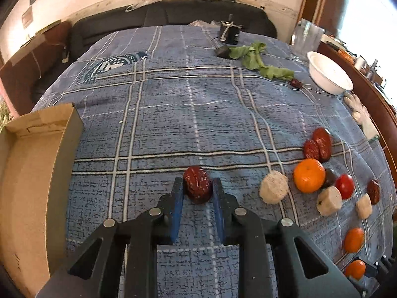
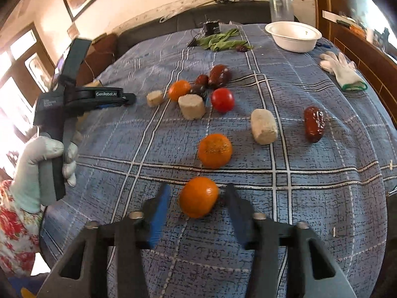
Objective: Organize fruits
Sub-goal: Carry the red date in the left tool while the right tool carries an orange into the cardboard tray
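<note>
In the left wrist view my left gripper (image 1: 197, 186) is shut on a wrinkled red date (image 1: 197, 187), just above the blue checked cloth. To its right lie a pale cut piece (image 1: 273, 190), an orange (image 1: 309, 175), two more dates (image 1: 318, 147) and a red tomato (image 1: 345, 186). In the right wrist view my right gripper (image 2: 197, 195) is open around a small orange (image 2: 198, 196) on the cloth, fingers apart from it. A second orange (image 2: 215, 150), a pale piece (image 2: 263, 126) and a date (image 2: 314, 123) lie beyond. The left gripper (image 2: 129, 98) shows at left.
A cardboard box (image 1: 32, 173) stands at the left edge. A white bowl (image 2: 292, 36), green leaves (image 2: 220, 41), a clear glass (image 2: 280, 7) and a white glove (image 2: 343, 70) lie at the table's far and right sides. A dark sofa is behind.
</note>
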